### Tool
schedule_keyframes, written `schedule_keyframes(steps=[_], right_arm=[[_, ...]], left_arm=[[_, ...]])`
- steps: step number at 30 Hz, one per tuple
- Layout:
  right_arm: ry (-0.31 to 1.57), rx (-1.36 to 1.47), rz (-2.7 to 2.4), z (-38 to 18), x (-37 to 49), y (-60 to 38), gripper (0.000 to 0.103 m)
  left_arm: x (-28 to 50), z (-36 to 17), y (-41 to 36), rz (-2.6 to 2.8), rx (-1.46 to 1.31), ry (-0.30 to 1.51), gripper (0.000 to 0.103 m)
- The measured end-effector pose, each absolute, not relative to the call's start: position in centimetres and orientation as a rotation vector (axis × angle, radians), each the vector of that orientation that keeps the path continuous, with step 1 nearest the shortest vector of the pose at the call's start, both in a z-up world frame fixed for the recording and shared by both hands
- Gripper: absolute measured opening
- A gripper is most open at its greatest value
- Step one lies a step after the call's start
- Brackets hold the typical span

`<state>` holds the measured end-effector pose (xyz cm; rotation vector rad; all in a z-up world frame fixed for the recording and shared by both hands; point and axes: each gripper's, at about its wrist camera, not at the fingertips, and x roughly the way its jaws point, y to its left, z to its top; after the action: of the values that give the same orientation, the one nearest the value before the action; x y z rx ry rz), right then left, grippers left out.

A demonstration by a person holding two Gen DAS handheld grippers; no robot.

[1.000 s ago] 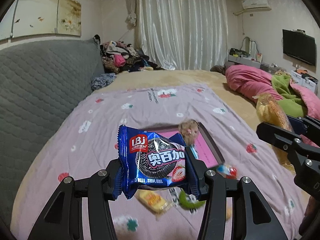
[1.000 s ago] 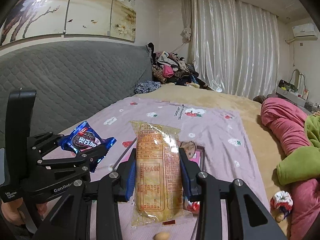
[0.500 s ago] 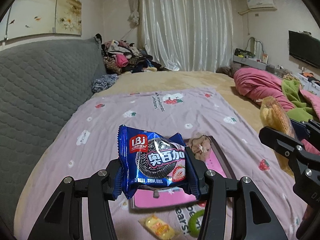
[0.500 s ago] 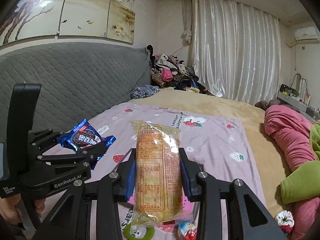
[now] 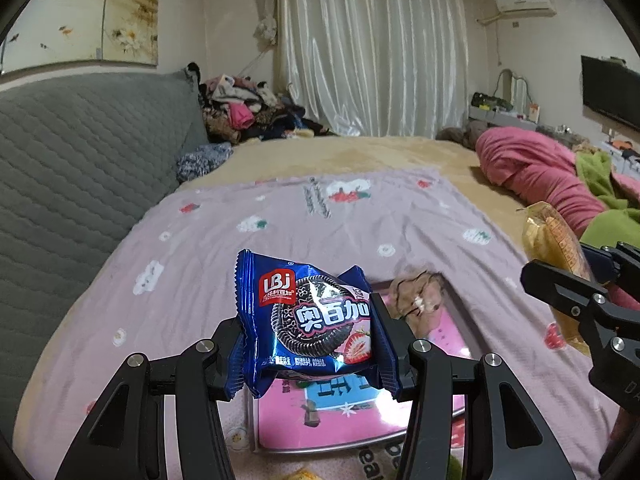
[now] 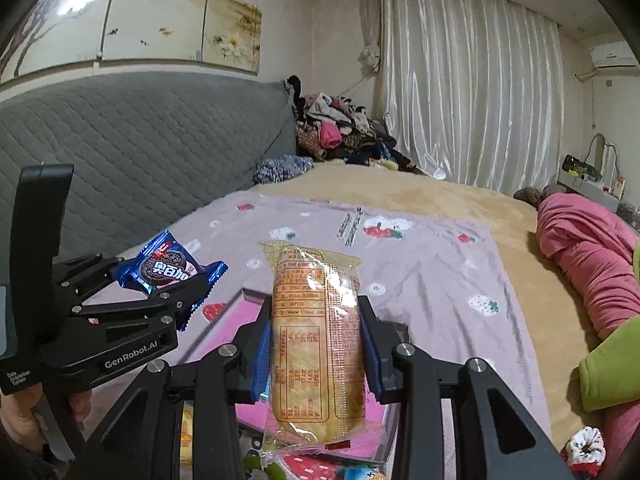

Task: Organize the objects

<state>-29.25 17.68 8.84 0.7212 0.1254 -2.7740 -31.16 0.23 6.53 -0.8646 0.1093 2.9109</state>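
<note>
Two snack packets are being held above the bed, one in each gripper. The left gripper is clenching its fingers on the sides of a blue cookie packet, which is standing upright with its printed front facing the left wrist camera; the packet is nearly square, shiny, with crimped edges, a red logo patch, a dark sandwich cookie and white Chinese lettering, plus a strawberry in the lower corner. The right gripper is gripping a yellow cake packet around its middle, the long axis running up and down along the fingers, one end sticking up past the fingertips and the other hanging below; its clear wrapper is showing a pale golden cake and a printed table of small text. Both packets are hovering over one pink tray that is lying flat on the lilac strawberry-print blanket, with one brownish fuzzy thing sitting at the tray's far corner. In the right wrist view, the left gripper is showing at the left, beside the cake packet but apart from it.
</note>
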Motion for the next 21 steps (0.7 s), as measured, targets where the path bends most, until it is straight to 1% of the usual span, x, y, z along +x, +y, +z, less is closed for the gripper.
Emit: schedule_keyframes(steps=[6,10,12,17,21], right_arm=[[0.119,0.814,-2.74,3.8,-31.1,18.2,0.038],[0.081,0.874,-2.751,0.8,-32.5,18.9,0.038],[0.049,0.901,-2.756,-0.4,-33.4,19.4,0.038],[0.056,0.972,-2.759,-3.0,-34.8,20.7,0.038],[0.093,1.025,-2.761,-4.1,-35.7,20.8,0.038]], left_arm=[[-33.2,1.0,-1.1,2.913,-0.946,0.162,0.054],[-34.5,-2.7,-2.1,2.887,-1.033,0.092,0.054],[-34.9,-4.1,-2.4,2.886,-1.056,0.09,0.054],[-36.0,-6.5,-2.5,2.842,-1.101,0.089,0.054],[-36.5,-7.3,-2.1,2.831,-1.146,0.104,0.054]])
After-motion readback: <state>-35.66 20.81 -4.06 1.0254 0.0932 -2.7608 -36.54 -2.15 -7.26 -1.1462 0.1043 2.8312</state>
